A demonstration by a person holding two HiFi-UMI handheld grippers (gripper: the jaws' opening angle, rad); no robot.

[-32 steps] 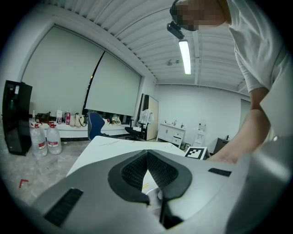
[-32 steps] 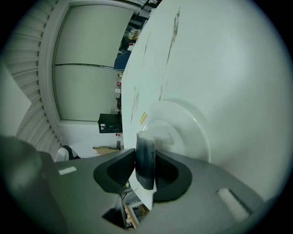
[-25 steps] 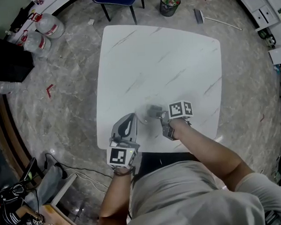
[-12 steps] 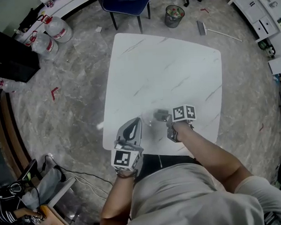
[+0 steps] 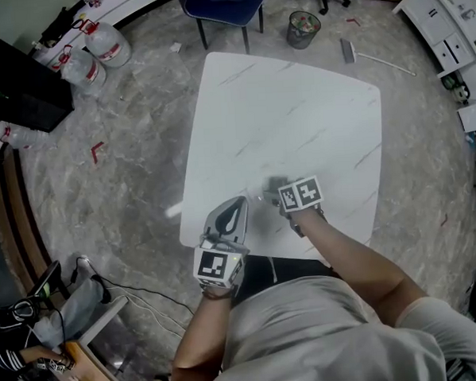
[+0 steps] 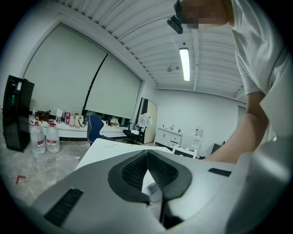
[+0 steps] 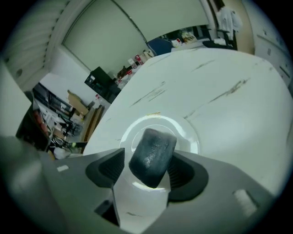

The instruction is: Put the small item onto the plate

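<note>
White marble table bears a clear plate. Right gripper gapes wide around the dark grey block, which looks released, resting on the plate. Left gripper is closed, empty and parked nearby.

White desk mid-frame. L hand-held gripper near front edge; R hand-held gripper just beside it, at faint plate, dark item at its tip. Chair, bin beyond desk.

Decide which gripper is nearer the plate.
Right. The right gripper is over the plate, jaws either side of the item; the left gripper is beside the plate, to its left.
</note>
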